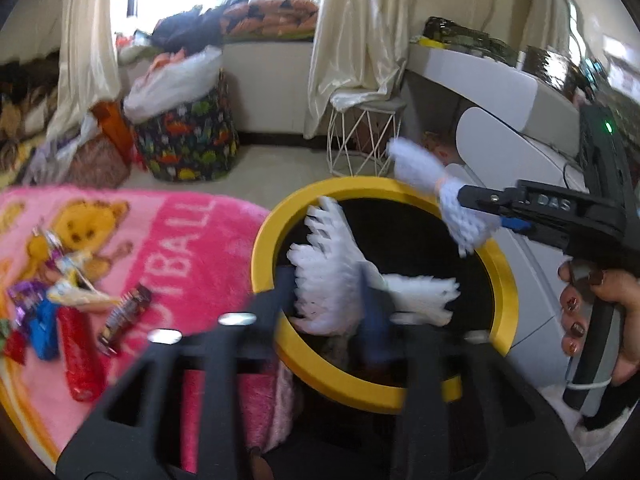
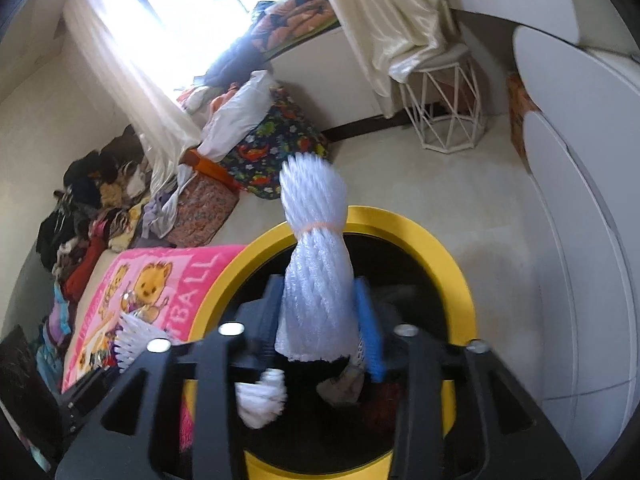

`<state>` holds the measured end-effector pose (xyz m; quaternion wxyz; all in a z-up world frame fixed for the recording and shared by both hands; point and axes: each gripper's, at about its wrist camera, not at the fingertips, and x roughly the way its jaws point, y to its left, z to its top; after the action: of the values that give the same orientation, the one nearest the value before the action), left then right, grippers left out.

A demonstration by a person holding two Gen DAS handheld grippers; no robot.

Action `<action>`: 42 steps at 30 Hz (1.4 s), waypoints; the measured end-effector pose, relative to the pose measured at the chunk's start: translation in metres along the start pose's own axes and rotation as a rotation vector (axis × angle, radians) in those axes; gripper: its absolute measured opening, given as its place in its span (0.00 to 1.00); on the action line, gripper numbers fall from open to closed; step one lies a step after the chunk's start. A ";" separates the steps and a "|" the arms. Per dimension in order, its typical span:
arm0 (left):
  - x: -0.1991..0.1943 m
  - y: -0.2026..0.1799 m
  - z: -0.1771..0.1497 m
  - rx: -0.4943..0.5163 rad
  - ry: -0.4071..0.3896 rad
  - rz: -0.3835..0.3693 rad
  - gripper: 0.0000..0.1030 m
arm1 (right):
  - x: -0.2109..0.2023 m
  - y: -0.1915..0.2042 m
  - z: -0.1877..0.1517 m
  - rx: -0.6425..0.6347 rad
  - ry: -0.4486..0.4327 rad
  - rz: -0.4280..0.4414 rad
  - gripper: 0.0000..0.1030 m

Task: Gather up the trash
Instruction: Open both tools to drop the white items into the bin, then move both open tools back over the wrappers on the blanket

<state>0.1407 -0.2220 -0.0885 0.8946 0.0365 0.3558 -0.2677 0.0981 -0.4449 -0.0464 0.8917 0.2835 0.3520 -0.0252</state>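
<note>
1. A pink blanket [image 1: 168,232] covers the bed, with loose wrappers [image 1: 60,304] strewn on it.
2. A yellow-rimmed bin [image 1: 502,280] stands just beside the bed.
3. The left gripper [image 1: 332,300] hangs over the bin, fingers parted around white foam netting [image 1: 340,280].
4. The right gripper [image 2: 316,312] has a tied foam-net bundle [image 2: 316,248] between its fingers; whether they pinch it I cannot tell.
</note>
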 end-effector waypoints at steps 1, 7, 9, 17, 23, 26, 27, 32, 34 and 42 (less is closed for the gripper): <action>0.000 0.005 -0.002 -0.030 0.004 -0.006 0.63 | 0.001 -0.002 0.000 0.009 0.003 -0.008 0.57; -0.016 0.020 -0.011 -0.101 -0.040 0.022 0.90 | 0.000 0.002 0.000 -0.006 -0.018 -0.027 0.67; -0.024 0.025 -0.014 -0.116 -0.054 0.038 0.90 | 0.000 0.010 0.000 -0.027 -0.033 -0.026 0.69; -0.057 0.047 -0.021 -0.139 -0.108 0.112 0.90 | -0.007 0.045 -0.002 -0.127 -0.093 -0.005 0.75; -0.076 0.066 -0.024 -0.163 -0.138 0.162 0.90 | -0.010 0.064 -0.005 -0.175 -0.111 0.021 0.76; -0.083 0.074 -0.025 -0.179 -0.146 0.191 0.90 | -0.011 0.073 -0.006 -0.189 -0.118 0.038 0.76; -0.085 0.077 -0.024 -0.186 -0.150 0.195 0.90 | -0.011 0.076 -0.006 -0.193 -0.119 0.045 0.76; -0.099 0.090 -0.026 -0.211 -0.177 0.228 0.90 | -0.013 0.092 -0.010 -0.224 -0.128 0.070 0.77; -0.103 0.094 -0.025 -0.219 -0.186 0.239 0.90 | -0.013 0.099 -0.012 -0.239 -0.129 0.076 0.77; -0.119 0.118 -0.032 -0.261 -0.211 0.280 0.90 | -0.011 0.131 -0.025 -0.319 -0.122 0.100 0.78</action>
<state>0.1088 -0.0594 -0.0487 0.9525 -0.0588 0.2832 -0.0950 0.1063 -0.3240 0.0094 0.9451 0.1534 0.2824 0.0584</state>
